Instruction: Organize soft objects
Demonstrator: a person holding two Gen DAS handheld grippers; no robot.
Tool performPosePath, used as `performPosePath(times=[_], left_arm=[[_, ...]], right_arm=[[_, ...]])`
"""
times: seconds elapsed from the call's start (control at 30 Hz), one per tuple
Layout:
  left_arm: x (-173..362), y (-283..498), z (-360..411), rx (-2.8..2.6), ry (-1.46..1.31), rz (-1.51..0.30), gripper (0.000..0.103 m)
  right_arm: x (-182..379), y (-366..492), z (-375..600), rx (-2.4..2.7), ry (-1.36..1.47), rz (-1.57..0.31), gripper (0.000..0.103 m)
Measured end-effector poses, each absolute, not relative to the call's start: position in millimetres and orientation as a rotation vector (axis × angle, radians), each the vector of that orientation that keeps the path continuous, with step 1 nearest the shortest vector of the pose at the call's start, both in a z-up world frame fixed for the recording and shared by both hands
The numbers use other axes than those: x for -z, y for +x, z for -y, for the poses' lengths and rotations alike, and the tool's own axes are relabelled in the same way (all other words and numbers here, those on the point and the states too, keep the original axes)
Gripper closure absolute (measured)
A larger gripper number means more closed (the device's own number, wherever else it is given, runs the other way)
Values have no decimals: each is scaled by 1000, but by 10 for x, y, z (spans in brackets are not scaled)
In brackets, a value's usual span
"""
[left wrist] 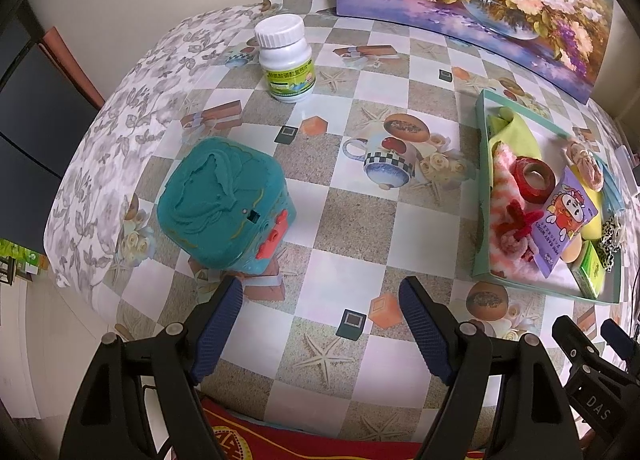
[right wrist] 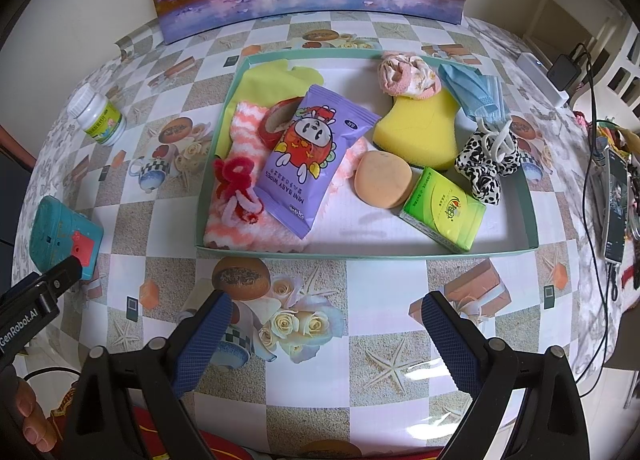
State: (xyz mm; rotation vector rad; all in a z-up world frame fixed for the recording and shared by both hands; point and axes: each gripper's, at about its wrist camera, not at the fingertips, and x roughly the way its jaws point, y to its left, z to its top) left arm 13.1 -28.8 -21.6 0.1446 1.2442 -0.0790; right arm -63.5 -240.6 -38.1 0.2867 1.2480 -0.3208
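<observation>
Both spread wide and empty: left gripper (left wrist: pixel 320 292) and right gripper (right wrist: pixel 326 308), hovering just in front of the tray (right wrist: pixel 360 254). Soft stuff piled inside, wipes pack (right wrist: pixel 310 158) leaning on the towel (right wrist: pixel 244 228). Could easily snag the towel, dragging neighbours out.

Tablecloth (right wrist: pixel 384 280): grey-white checks, starfish, roses, cups. Tray (right wrist: pixel 360 254): mint green rim, white floor. Wipes pack (right wrist: pixel 312 156): purple, red-white cartoon. Towel (right wrist: pixel 248 228): pink-white stripes. Sponge (right wrist: pixel 420 128): yellow. Scrunchie (right wrist: pixel 486 164): black-white leopard spots. Mask (right wrist: pixel 476 92): pale blue. Tissue pack (right wrist: pixel 444 212): green. Tape roll (right wrist: pixel 280 120): red. Box (left wrist: pixel 224 200): teal, coral buttons. Bottle (left wrist: pixel 286 60): white, green label. Finger pads (right wrist: pixel 204 340): navy.
</observation>
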Motion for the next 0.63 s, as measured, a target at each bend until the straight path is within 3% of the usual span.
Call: performPosePath(times=[0.63], left_arm=[[194,130,306,79,144,-1236,22]], right_arm=[[380,-636,2412,319,286,-1249,6]])
